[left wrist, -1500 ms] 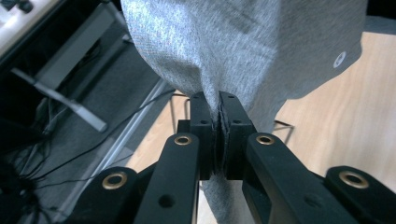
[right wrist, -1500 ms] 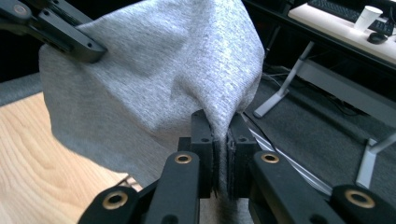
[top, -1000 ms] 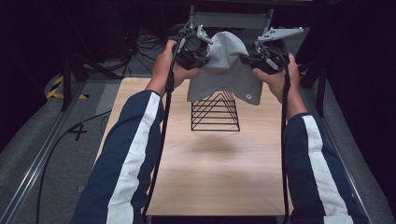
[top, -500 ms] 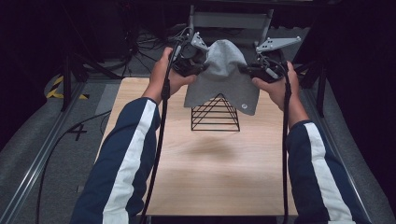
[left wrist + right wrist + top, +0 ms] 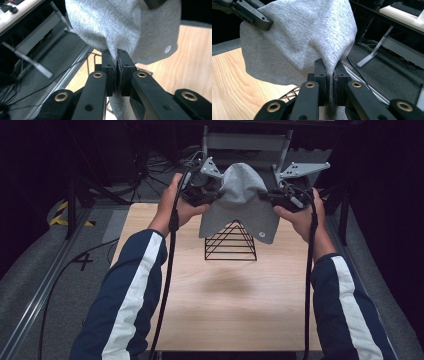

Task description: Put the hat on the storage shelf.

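A grey knit cloth [image 5: 240, 200] with a small round white label hangs in the air over a black wire rack [image 5: 231, 242] at the far middle of the wooden table [image 5: 215, 310]. My left gripper [image 5: 216, 196] is shut on the cloth's left edge, and the fabric is pinched between its jaws in the left gripper view [image 5: 117, 72]. My right gripper [image 5: 264, 196] is shut on the right edge of the cloth [image 5: 299, 37], pinched the same way in the right gripper view [image 5: 331, 75]. The cloth [image 5: 120, 27] bulges upward between the two grippers. Its lower hem hides the rack's peak.
Beyond the table's far edge stands a grey metal frame [image 5: 247, 142] with cables on the dark floor [image 5: 150, 167]. A metal rail [image 5: 35, 295] runs along the left side. Black cables trail from both grippers down along the forearms.
Both grippers have lifted the cloth higher and drawn closer together. The cloth now bulges up and hangs over the rack's peak instead of draping across it.
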{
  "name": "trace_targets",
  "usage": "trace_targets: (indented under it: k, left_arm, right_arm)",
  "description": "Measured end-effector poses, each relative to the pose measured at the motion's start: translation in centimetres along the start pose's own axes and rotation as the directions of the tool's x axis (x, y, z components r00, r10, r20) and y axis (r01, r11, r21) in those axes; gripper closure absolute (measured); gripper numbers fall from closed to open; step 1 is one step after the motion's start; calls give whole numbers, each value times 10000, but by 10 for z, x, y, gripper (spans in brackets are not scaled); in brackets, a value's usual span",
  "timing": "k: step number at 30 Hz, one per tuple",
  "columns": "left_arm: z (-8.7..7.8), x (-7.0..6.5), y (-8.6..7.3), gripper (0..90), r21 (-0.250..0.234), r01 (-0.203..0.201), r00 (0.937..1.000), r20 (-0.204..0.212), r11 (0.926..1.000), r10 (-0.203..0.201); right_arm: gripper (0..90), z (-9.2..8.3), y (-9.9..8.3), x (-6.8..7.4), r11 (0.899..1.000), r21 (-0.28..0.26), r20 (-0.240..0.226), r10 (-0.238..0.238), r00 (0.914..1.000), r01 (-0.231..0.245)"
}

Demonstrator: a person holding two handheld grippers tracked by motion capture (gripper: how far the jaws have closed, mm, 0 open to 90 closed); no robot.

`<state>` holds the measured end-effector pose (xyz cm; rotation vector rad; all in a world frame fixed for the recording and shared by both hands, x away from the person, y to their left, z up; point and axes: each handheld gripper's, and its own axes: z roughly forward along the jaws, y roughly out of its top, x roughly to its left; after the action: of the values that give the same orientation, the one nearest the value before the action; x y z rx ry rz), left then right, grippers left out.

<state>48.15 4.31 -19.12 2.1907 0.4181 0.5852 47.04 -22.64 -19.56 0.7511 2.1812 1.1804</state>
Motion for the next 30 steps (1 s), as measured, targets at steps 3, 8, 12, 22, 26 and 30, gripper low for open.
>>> trace_targets:
  k: [3,8,12,22,26,30]
  left_arm:
    - [2,-4,-4,860,138,-121,9998,135,9998,119]
    - [2,-7,-7,859,264,-204,9997,123,9994,200]
    - [10,-6,-12,859,325,-170,9998,86,9993,167]
    - [47,-5,-47,858,765,548,9985,-72,9956,-544]
    - [64,-8,-68,858,1101,803,9967,24,9907,-811]
    - [73,-11,-82,858,1226,1060,9942,39,9868,-1073]
  right_arm:
    - [846,0,-2,4,9999,76,-83,-122,9999,123]
    - [846,1,-2,7,9994,152,-93,-299,9995,300]
    - [846,7,-6,7,9987,340,13,-369,9993,368]
    - [845,35,-33,8,9941,1059,113,-245,9996,232]
    - [845,54,-54,8,9910,1335,60,-53,10000,44]
    - [845,63,-69,10,9884,1517,18,78,10000,-80]
